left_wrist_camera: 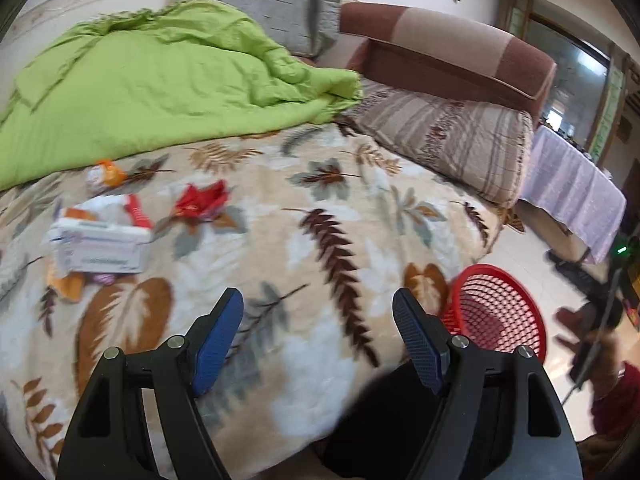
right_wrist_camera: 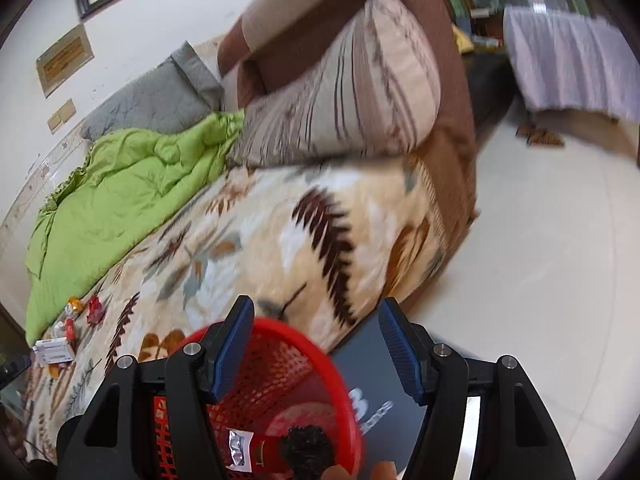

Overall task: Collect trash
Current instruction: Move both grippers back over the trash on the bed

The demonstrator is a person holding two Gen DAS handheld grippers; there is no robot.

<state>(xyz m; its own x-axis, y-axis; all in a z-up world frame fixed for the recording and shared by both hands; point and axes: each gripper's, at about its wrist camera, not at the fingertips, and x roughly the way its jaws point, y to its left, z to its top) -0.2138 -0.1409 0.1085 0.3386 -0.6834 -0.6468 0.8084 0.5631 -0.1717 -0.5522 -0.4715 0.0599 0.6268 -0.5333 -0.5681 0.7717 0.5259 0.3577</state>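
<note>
Trash lies on the leaf-patterned blanket (left_wrist_camera: 320, 248): a white carton (left_wrist_camera: 100, 246), a crumpled red wrapper (left_wrist_camera: 200, 202), an orange-and-white wrapper (left_wrist_camera: 104, 176) and a red-and-white packet (left_wrist_camera: 134, 210). The same pile shows small at the left of the right wrist view, with the carton (right_wrist_camera: 54, 350). A red mesh basket (left_wrist_camera: 500, 312) stands beside the bed. My left gripper (left_wrist_camera: 318, 340) is open and empty above the blanket. My right gripper (right_wrist_camera: 316, 354) is open and empty over the basket (right_wrist_camera: 280, 396), which holds a silver-and-red wrapper (right_wrist_camera: 240, 448) and a dark clump (right_wrist_camera: 306, 446).
A green quilt (left_wrist_camera: 152, 84), a grey pillow (left_wrist_camera: 272, 8) and a striped bolster (left_wrist_camera: 448, 136) lie on the bed against a brown cushion (left_wrist_camera: 448, 52). A cloth-covered table (left_wrist_camera: 572, 188) stands across the tiled floor (right_wrist_camera: 540, 260). A dark box (right_wrist_camera: 380, 392) sits under the basket.
</note>
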